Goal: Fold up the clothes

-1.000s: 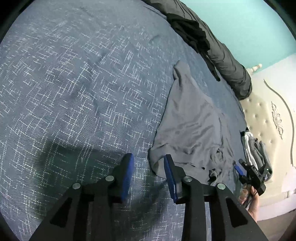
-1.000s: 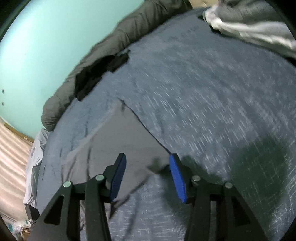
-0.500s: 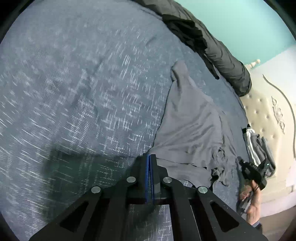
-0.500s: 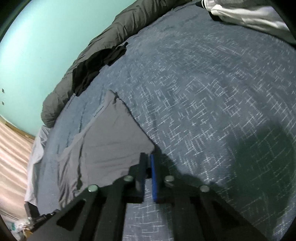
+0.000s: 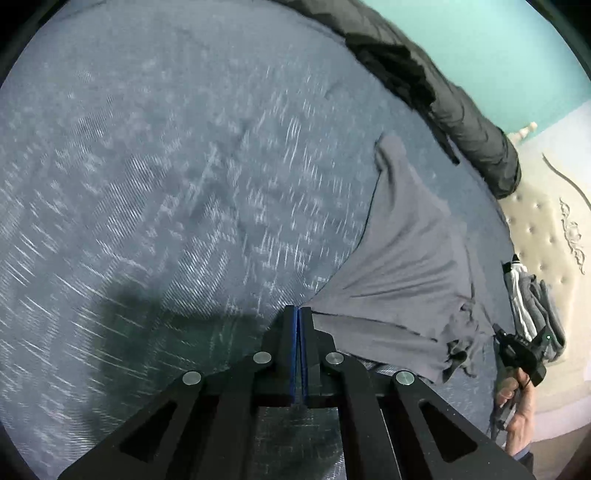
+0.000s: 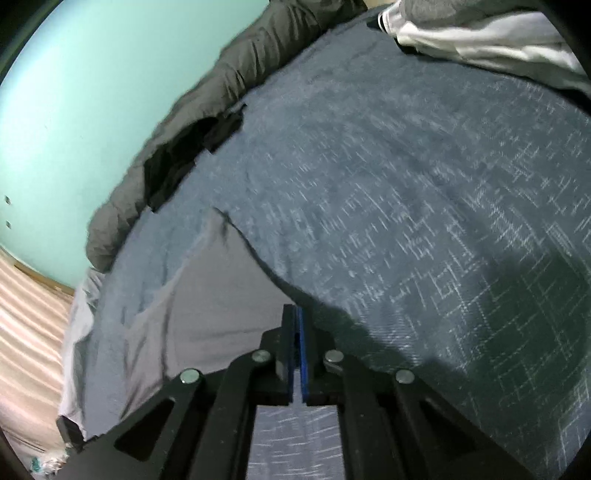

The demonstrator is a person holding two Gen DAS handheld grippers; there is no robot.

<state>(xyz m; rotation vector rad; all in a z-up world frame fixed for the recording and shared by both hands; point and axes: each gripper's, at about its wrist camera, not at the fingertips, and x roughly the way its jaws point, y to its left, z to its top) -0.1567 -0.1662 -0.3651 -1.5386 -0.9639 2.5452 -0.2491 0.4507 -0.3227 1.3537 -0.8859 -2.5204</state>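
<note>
A grey garment [image 5: 410,266] lies on the blue patterned bedspread [image 5: 166,184]. My left gripper [image 5: 298,308] is shut on one near corner of it, and the cloth fans out from the pads in taut folds. In the right wrist view the same grey garment [image 6: 207,310] spreads to the left, and my right gripper [image 6: 297,309] is shut on its other near corner. The right gripper [image 5: 517,350] also shows in the left wrist view, held in a hand [image 5: 517,406] at the garment's bunched far end.
A rolled dark grey duvet [image 5: 461,110] with a black garment [image 6: 184,155] on it runs along the teal wall. Folded grey and white clothes [image 5: 532,306] lie by the tufted headboard [image 5: 554,236]. A grey and white pile [image 6: 480,33] sits at the bed's far corner.
Both grippers went from open to shut on the garment's near corners. The cloth now rises taut from the pads instead of lying slack on the bed.
</note>
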